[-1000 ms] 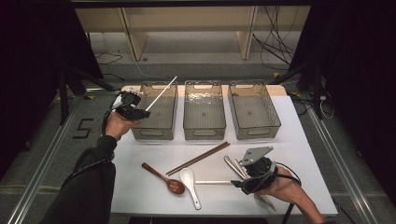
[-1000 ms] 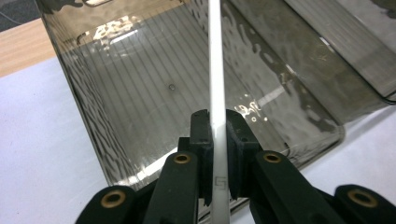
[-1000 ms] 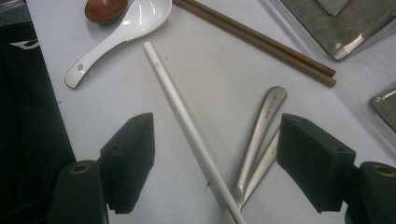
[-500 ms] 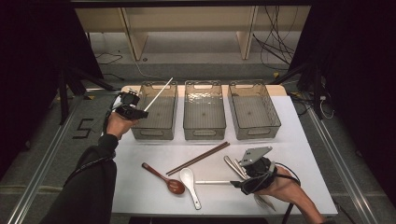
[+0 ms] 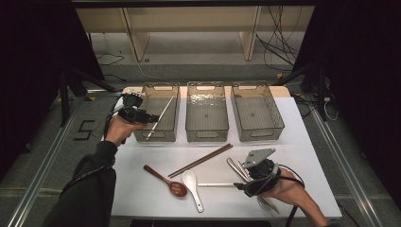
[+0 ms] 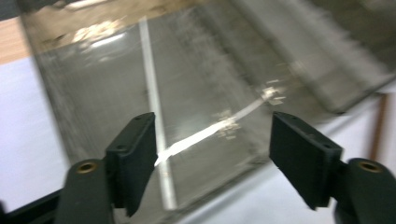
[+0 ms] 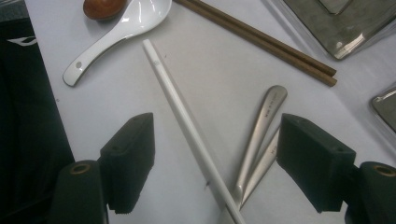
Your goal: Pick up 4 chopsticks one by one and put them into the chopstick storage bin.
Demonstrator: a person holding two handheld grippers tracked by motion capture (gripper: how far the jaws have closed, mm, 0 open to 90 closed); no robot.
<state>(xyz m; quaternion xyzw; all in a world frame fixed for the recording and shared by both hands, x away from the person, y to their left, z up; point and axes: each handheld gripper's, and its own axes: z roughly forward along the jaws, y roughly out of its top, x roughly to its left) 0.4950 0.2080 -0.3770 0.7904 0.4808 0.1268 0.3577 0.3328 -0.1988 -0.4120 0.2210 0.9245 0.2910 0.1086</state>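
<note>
My left gripper [image 5: 152, 117] hovers at the left rim of the leftmost clear bin [image 5: 156, 138]. Its jaws have just been opening and nothing is between them. A white chopstick [image 5: 161, 118] lies loose inside that bin, slanted along its floor [image 6: 153, 107]. In the left gripper view the left gripper [image 6: 212, 140] stands wide above the bin. My right gripper [image 5: 242, 187] rests near the table's front right, open. In the right gripper view the right gripper [image 7: 215, 149] straddles a second white chopstick [image 7: 187, 126] and two metal spoon handles [image 7: 261, 126] without touching them.
Two more clear bins, middle [image 5: 206, 136] and right [image 5: 257, 136], stand in the row. On the white table [image 5: 142, 198] lie a pair of brown chopsticks [image 5: 201, 161], a wooden spoon [image 5: 165, 180] and a white ceramic spoon [image 5: 193, 187].
The white chopstick that stuck up from the left gripper now lies in the leftmost bin. The left jaws have opened. The right hand has stayed put.
</note>
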